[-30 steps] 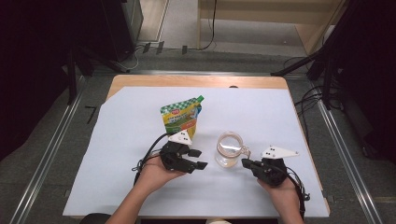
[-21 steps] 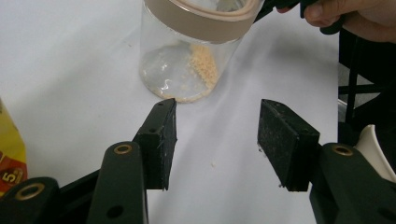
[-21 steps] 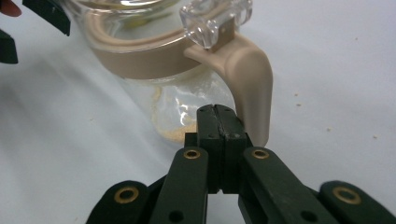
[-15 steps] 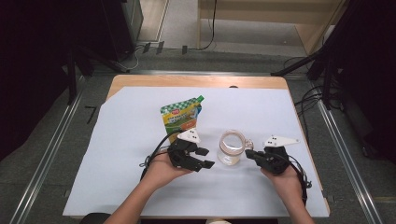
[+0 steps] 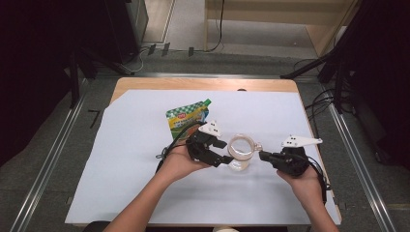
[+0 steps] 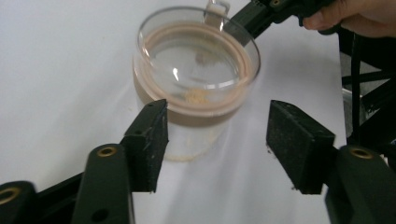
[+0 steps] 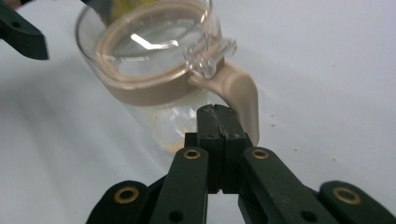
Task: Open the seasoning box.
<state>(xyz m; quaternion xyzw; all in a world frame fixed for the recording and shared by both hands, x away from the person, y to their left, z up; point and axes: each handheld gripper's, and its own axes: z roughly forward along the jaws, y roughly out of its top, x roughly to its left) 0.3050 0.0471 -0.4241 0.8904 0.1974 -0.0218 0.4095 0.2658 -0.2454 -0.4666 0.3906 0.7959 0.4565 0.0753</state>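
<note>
A clear glass cup [image 5: 241, 151] with a beige band under its rim and a beige handle sits on the white sheet covering the tabletop [image 5: 125, 193], a little toward the near edge and roughly midway between the left and right edges. A little pale powder lies in its bottom.

The left hand-held gripper [image 5: 226, 159] is just beside the cup on its left. Its jaws stand apart and have just been opening; in the left gripper view [image 6: 217, 140] the cup is ahead of the pads, mostly beyond them, with no pad pressing on the glass.

The right hand-held gripper [image 5: 263, 155] comes in from the cup's right, its jaws pressed together. In the right gripper view [image 7: 217, 114] their tips sit right at the beige handle [image 7: 240, 95]; I cannot tell whether they pinch it or only touch it.

A green and yellow pouch [image 5: 186, 118] lies behind the left hand-held gripper, toward the far edge.
</note>
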